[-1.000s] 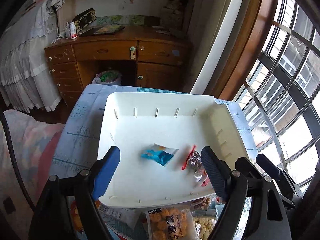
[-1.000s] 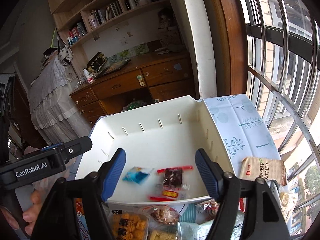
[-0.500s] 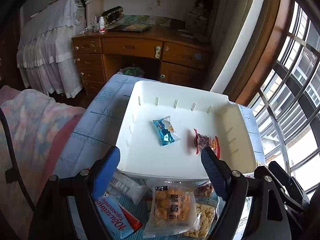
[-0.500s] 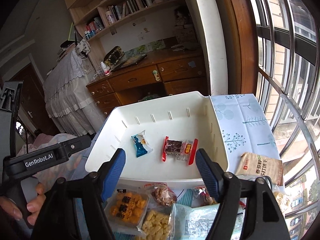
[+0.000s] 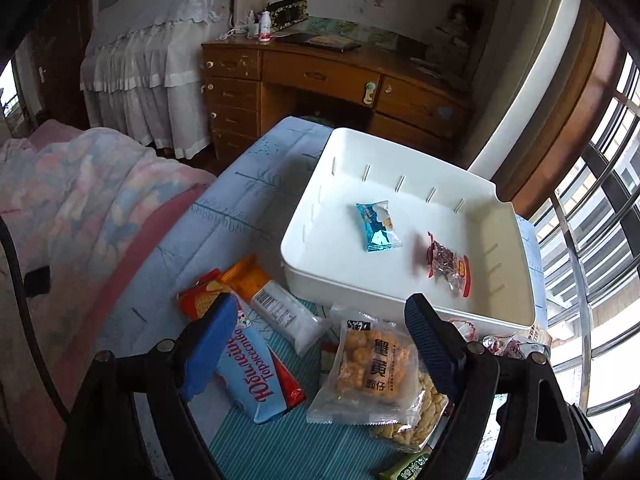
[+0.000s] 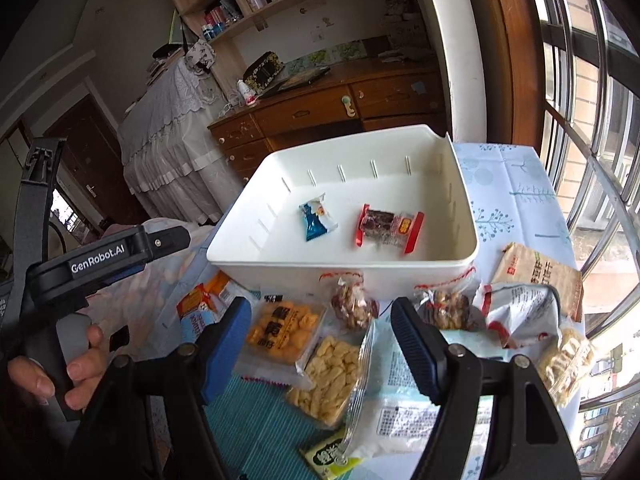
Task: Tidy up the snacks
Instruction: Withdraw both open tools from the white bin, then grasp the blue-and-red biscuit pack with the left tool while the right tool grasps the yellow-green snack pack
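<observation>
Both grippers gape wide, empty: left gripper (image 5: 320,344), right gripper (image 6: 320,344). Yellow packet (image 5: 370,372) lies just under the left one, near the bin (image 5: 400,304). Light, crinkly, slippery; pinch its sealed edge.

A white plastic bin (image 6: 420,276) sits on the tabletop, open-topped, with slotted inner walls. Two snacks lie flat on its floor, a little apart: a small blue-and-white packet (image 6: 318,222) to the left and a clear wrapper with red ends holding a dark bar (image 6: 390,228) to the right. Just in front of the bin, loose packs crowd the tabletop: a clear bag of golden puffs with black characters (image 6: 286,330), a clear bag of pale yellow pieces (image 6: 328,376) touching it, two small red-tied nut bags (image 6: 354,306) against the bin's wall, a brown paper pack (image 6: 540,276), and a blue-and-white biscuit pack (image 5: 248,372).
</observation>
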